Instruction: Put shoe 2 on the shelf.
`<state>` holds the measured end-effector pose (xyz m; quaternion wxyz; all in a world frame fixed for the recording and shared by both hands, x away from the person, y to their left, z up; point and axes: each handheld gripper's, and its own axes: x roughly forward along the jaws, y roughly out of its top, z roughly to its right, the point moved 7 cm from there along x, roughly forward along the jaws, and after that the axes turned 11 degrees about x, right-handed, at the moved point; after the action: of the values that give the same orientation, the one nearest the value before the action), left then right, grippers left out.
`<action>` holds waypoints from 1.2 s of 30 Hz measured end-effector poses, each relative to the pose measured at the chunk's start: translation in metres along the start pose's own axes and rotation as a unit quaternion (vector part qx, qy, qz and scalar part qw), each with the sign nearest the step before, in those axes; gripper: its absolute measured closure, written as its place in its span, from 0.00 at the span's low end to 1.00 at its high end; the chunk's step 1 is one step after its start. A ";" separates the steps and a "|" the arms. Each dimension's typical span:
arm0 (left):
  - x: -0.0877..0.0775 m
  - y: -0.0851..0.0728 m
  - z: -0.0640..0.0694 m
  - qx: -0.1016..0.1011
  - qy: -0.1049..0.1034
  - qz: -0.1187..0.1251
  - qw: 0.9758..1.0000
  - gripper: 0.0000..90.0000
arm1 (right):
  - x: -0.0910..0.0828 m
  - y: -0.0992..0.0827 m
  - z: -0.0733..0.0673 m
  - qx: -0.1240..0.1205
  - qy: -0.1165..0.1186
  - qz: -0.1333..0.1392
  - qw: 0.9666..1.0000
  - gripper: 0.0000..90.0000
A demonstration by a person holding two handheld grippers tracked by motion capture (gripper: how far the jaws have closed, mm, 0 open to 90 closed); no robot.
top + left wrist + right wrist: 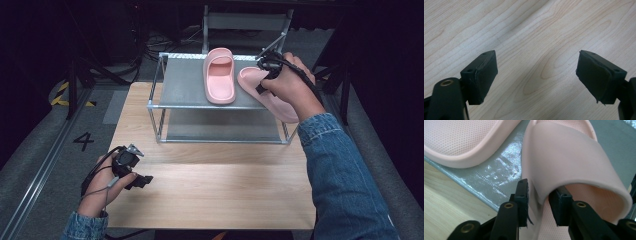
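Now set at the right edge of the grey metal rack's top shelf (185,82): second soft pink rubber slipper (574,162), beside its mate (220,75) to pair up; right gripper (537,202) loosened around the strap; left gripper (536,75) wide open, empty.

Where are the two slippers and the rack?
left slipper (220,82), high view, on its footbed.
right slipper (571,157), right gripper view, on its strap.
rack (182,82), high view, on bare top shelf.

Pink slippers (220,75) on shelf (185,87)
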<state>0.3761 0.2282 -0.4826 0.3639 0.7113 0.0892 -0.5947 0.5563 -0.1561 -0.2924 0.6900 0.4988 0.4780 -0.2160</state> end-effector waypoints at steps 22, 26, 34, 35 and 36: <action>0.007 0.027 0.006 0.024 -0.013 0.016 1.000 0.20 | -0.075 -0.082 0.020 -0.007 0.053 0.099 0.994 0.72; 0.010 0.030 0.006 0.031 -0.013 0.013 0.999 0.20 | -0.083 -0.106 0.029 0.007 0.055 0.106 0.993 0.73; 0.011 0.030 0.007 0.030 -0.013 0.012 0.999 0.20 | -0.083 -0.133 0.037 0.021 0.063 0.101 0.993 0.77; 0.011 0.030 0.006 0.030 -0.012 0.013 0.999 0.20 | -0.081 -0.137 0.038 0.021 0.064 0.098 0.993 0.78; 0.010 0.030 0.007 0.026 -0.013 0.015 0.999 0.20 | -0.079 -0.140 0.039 0.019 0.063 0.097 0.993 0.79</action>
<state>0.3903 0.1992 -0.4799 0.3555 0.7138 0.0587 -0.6005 0.4297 -0.2621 -0.2885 0.6662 0.5688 0.4658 -0.1253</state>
